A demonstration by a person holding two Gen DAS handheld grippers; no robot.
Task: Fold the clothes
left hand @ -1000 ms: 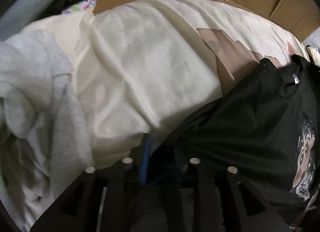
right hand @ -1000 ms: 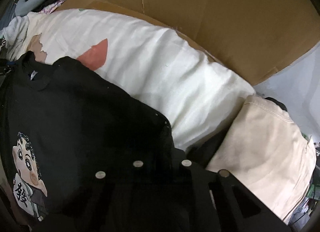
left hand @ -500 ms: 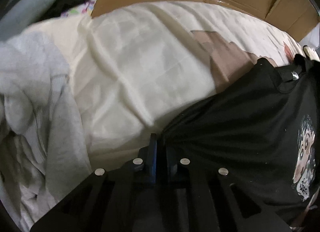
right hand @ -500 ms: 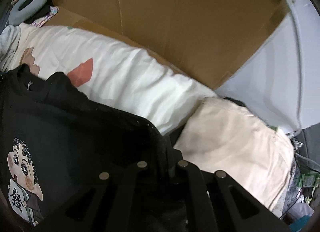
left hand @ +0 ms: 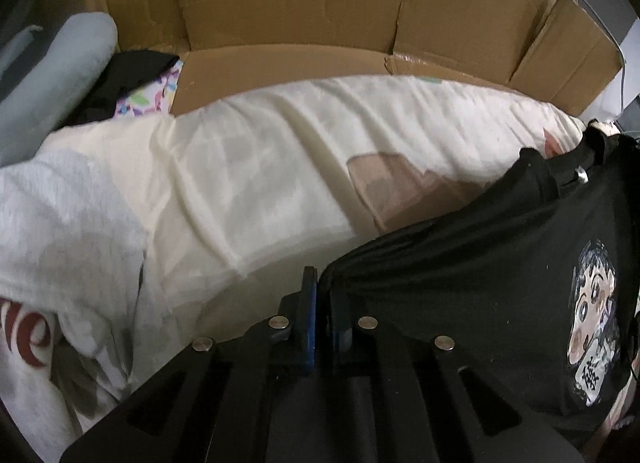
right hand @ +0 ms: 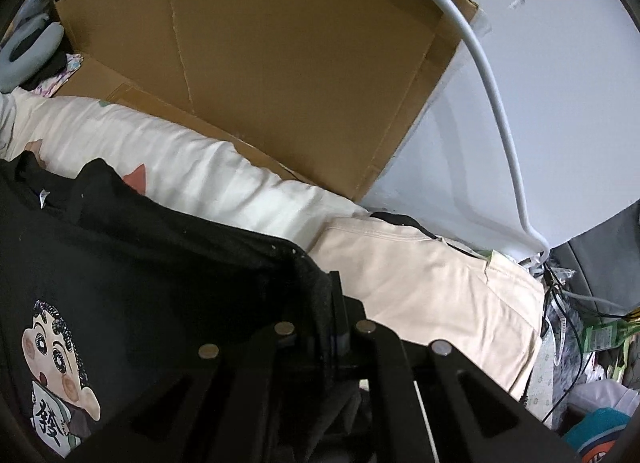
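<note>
I have one black T-shirt (left hand: 460, 275) stretched between my two claws, lifted over the cream bedding (left hand: 260, 167). The left gripper (left hand: 320, 283) is closed on the shirt's edge; its jaws have just finished closing, with the black cloth pinched between them. The right gripper (right hand: 334, 287) is clamped tight on the opposite edge, though its fingertips are mostly buried in dark fabric and hard to make out. The shirt carries one cartoon print (right hand: 60, 375), a wide-eyed figure; on the left wrist view it sits near the right edge. The neck opening with its small label (right hand: 42, 195) shows in both views. The lower part of the shirt is cut off behind my gripper frames.

Under the shirt, the bedding shows a pinkish patch (left hand: 396, 191), partly covered by the shirt. Behind it stands brown cardboard (right hand: 300, 63).

Only the left view gives me the grey-white garment (left hand: 68, 231) with red lettering, cut off at the edge, plus a grey-blue cushion (left hand: 52, 83) and a scrap of floral fabric (left hand: 148, 99). Only the right view shows one folded beige cloth (right hand: 432, 295) just beside the bedding, a white panel (right hand: 540, 111), a white cable (right hand: 492, 83) and a green bottle (right hand: 604, 335) among blurred clutter.
</note>
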